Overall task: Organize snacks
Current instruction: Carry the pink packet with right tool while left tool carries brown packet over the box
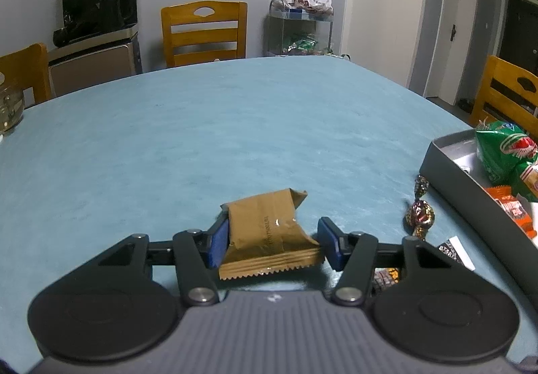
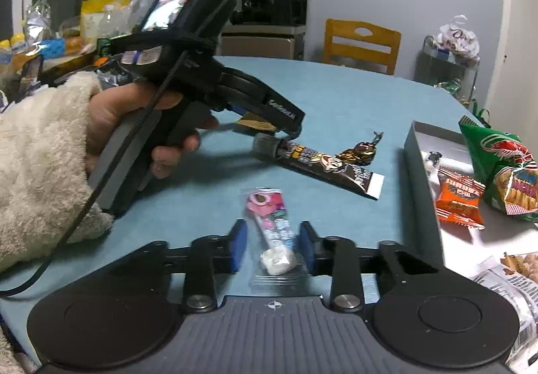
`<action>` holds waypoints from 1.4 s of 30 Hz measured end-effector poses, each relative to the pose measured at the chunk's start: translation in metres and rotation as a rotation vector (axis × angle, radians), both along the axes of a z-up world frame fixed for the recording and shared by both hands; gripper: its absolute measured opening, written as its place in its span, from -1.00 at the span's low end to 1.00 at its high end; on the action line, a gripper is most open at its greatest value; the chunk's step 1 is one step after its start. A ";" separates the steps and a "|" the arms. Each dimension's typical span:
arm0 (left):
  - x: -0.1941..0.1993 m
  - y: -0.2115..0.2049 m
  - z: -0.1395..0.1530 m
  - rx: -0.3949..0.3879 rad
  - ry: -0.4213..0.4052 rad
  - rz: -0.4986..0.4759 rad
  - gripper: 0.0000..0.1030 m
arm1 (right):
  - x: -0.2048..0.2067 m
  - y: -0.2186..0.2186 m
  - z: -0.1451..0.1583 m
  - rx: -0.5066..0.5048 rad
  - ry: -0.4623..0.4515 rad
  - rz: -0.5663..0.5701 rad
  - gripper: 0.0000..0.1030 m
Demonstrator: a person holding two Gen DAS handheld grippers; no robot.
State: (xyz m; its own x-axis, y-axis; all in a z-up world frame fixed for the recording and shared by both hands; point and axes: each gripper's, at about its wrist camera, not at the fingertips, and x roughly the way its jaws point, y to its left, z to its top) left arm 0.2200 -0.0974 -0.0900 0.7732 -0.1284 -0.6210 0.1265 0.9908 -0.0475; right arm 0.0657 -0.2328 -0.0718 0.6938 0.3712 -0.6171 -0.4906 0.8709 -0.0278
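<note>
In the left wrist view my left gripper (image 1: 272,241) is open around a brown wrapped snack (image 1: 269,233) that lies on the blue table (image 1: 235,125); the left pad touches it, the right pad stands just apart. In the right wrist view my right gripper (image 2: 272,246) is open around a pink and white candy packet (image 2: 272,229) lying on the table. The left gripper body (image 2: 201,71), held in a hand, hovers beyond it. A grey box (image 2: 417,159) at the right holds an orange packet (image 2: 459,202) and a green chip bag (image 2: 504,169).
A long brown chocolate stick pack (image 2: 322,165) and a foil-wrapped candy (image 2: 359,149) lie between the grippers and the box. The box also shows in the left wrist view (image 1: 470,196). Wooden chairs (image 1: 205,31) ring the table. A cluttered counter (image 2: 50,41) stands far left.
</note>
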 end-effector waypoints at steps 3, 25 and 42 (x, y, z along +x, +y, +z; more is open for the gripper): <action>-0.001 0.000 0.000 0.003 -0.002 -0.001 0.05 | -0.002 0.001 -0.001 0.007 -0.010 -0.001 -0.50; -0.013 0.006 0.014 -0.027 -0.062 0.024 0.00 | -0.006 -0.004 0.012 0.038 -0.050 -0.040 -0.73; -0.032 0.001 0.029 -0.015 -0.131 -0.008 0.00 | -0.020 -0.013 0.029 0.054 -0.131 -0.047 -0.79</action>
State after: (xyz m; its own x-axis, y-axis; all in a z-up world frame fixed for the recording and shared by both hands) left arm 0.1882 -0.0967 -0.0609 0.8463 -0.1432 -0.5131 0.1402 0.9891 -0.0448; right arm 0.0456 -0.2454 -0.0425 0.7843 0.3666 -0.5005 -0.4446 0.8948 -0.0414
